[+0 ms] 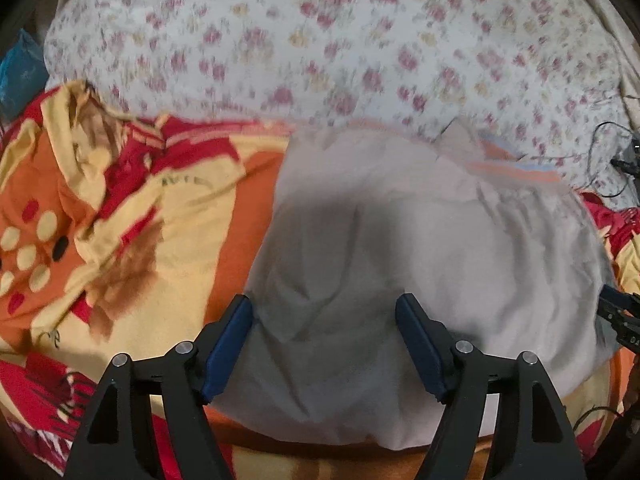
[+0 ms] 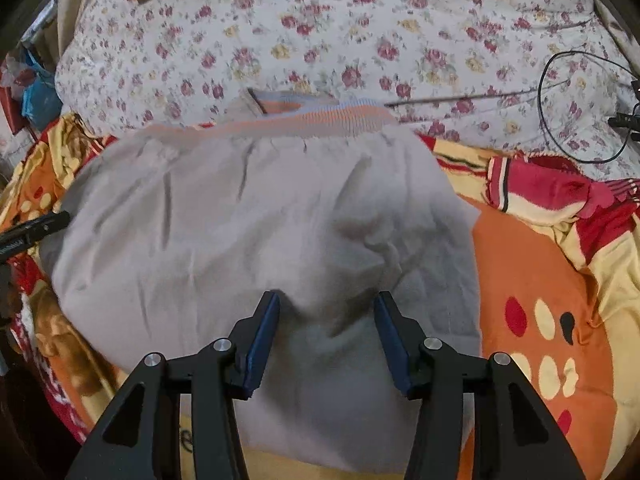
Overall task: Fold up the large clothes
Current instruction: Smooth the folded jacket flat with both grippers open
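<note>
both grippers, left gripper [image 1: 324,316] and right gripper [image 2: 327,312], hung with jaws apart, gripping nothing, over the grey garment [image 2: 248,216], apparently so it settled flat on the blanket [image 2: 528,264].

1 grey garment [image 2: 248,216] w/ orange ribbed hem, 2 grippers: left [image 1: 324,316], right [image 2: 327,312]. 1 orange-red blanket [image 2: 532,280], 1 floral sheet [image 2: 340,36], 1 black cable [image 2: 560,92], 1 blue bag [image 2: 38,98].

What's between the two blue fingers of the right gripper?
Only the grey garment lies between the right gripper's fingers; the right wrist view shows it.
</note>
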Demonstrator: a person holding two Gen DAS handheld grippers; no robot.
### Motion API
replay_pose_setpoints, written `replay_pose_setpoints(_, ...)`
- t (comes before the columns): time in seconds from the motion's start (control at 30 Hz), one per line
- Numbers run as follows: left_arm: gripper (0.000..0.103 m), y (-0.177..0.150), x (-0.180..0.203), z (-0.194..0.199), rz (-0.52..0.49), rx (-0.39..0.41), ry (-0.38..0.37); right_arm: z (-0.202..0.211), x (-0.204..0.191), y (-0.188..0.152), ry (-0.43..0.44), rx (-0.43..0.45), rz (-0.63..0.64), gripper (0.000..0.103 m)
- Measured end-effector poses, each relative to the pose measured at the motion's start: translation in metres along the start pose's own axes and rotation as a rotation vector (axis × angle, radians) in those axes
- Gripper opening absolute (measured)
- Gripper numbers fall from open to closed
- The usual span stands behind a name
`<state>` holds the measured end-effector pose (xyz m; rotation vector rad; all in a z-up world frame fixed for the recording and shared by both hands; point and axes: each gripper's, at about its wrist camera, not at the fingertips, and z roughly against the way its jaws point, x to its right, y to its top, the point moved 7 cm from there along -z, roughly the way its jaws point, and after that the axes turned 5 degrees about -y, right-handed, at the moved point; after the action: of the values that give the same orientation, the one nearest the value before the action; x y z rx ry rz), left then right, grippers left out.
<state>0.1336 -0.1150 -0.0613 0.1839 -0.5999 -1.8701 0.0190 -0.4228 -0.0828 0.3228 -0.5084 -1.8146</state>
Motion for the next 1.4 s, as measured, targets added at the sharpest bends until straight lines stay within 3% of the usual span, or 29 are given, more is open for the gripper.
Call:
replay_pose_setpoints(0.13,0.074,0.002,-0.002,-0.005,0.003,-0.005,0.012,0.001,0.001,-0.001,0.001,-0.005,-0.008,0.051)
replay_pose_setpoints(0.47,0.074,0.008,0.01,0.024,-0.047,0.091,0.031,0.033,-0.009,0.011,0.054,0.065,-0.02,0.051)
replay_pose_setpoints(0.83,0.074,0.006,0.018,0.024,-0.052,0.093,0.012,0.026,-0.026,0.019,0.108,0.087,-0.055,0.056)
replay_pose_setpoints(1.2,0.074,0.011,0.002,0.009,-0.013,0.072,0.028,0.013,-0.045,0.025,0.161,0.097,-0.051,0.053)
replay_pose_setpoints(1.4,0.08,0.021,-0.019,0.004,0.092,0.064,-0.048,0.014,-0.04,0.02,0.153,0.089,-0.041,0.053)
